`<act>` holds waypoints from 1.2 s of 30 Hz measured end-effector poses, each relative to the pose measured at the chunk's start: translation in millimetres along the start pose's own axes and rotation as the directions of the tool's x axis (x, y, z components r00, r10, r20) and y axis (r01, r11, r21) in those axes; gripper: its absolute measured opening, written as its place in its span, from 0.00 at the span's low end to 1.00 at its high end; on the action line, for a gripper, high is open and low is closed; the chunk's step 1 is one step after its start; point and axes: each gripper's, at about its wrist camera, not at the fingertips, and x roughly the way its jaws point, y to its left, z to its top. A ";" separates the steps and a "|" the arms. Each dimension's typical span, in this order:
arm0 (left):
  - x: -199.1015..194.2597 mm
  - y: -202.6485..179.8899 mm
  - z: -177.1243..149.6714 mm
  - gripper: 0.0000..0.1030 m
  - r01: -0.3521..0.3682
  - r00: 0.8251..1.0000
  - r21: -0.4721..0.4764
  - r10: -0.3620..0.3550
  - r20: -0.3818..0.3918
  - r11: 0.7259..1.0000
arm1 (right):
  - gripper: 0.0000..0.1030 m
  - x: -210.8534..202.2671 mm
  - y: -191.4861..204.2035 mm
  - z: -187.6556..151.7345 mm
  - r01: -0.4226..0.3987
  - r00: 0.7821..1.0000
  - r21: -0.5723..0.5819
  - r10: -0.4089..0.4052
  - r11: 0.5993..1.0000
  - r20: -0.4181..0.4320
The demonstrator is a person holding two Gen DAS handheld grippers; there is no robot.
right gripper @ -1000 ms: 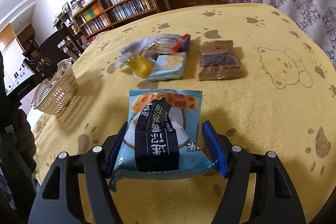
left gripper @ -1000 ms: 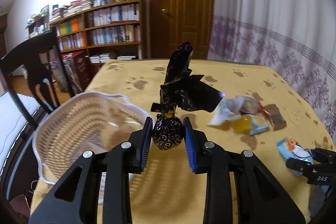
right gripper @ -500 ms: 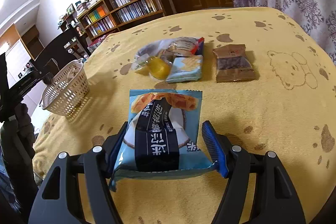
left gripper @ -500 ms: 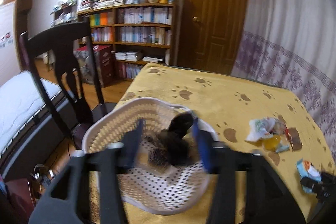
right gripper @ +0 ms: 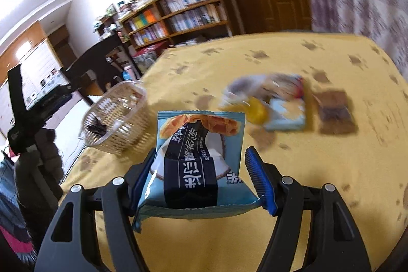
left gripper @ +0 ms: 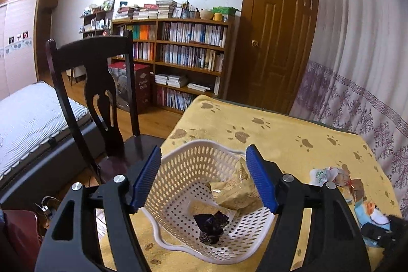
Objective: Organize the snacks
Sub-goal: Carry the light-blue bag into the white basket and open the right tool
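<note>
So far three snacks sit in the white basket, low in the middle of the left wrist view: a dark purple foil candy at the bottom, a clear-wrapped biscuit under it, and a tan packet leaning against the right wall. My left tongs hang over the basket with the jaws wide apart and nothing between them, so I judge that drop finished.

My right tongs are clamped on the blue coconut-cake packet, which fills the lower middle of the right wrist view, held upright and lifted clear of the table. The basket lies to the left of it in that view, so I reckon this one goes in next.

Still lying out on the yellow paw-print cloth, in the right-hand part of that blurred frame, are a cluster of small wrappers including a yellow jelly cup and a pale blue packet, plus a brown packet just beside them. I cannot count the cluster exactly. By my reckoning the job is roughly half done.
</note>
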 end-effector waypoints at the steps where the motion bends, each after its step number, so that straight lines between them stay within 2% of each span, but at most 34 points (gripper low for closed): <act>1: -1.4 -0.4 0.3 0.72 -0.003 1.000 0.003 0.003 0.006 1.000 | 0.67 1.7 10.6 5.8 -0.013 1.000 -0.020 0.013 1.000 0.006; 10: -19.1 4.8 5.6 0.76 -0.040 0.997 0.005 0.039 0.066 0.999 | 0.67 31.4 86.8 42.3 -0.085 0.996 -0.124 0.086 0.989 0.002; 18: -33.3 20.3 13.8 0.78 -0.069 0.991 -0.027 0.072 0.117 0.997 | 0.67 71.1 138.6 63.2 -0.087 0.996 -0.167 0.083 0.982 -0.030; 28: -44.0 41.5 20.5 0.80 -0.097 0.983 -0.076 0.108 0.149 0.992 | 0.68 110.0 176.9 71.7 -0.089 0.995 -0.209 0.076 0.974 -0.072; 36: -49.2 57.2 23.5 0.84 -0.099 0.981 -0.118 0.117 0.156 0.988 | 0.68 117.6 180.3 71.1 -0.100 0.992 -0.198 0.084 0.975 -0.090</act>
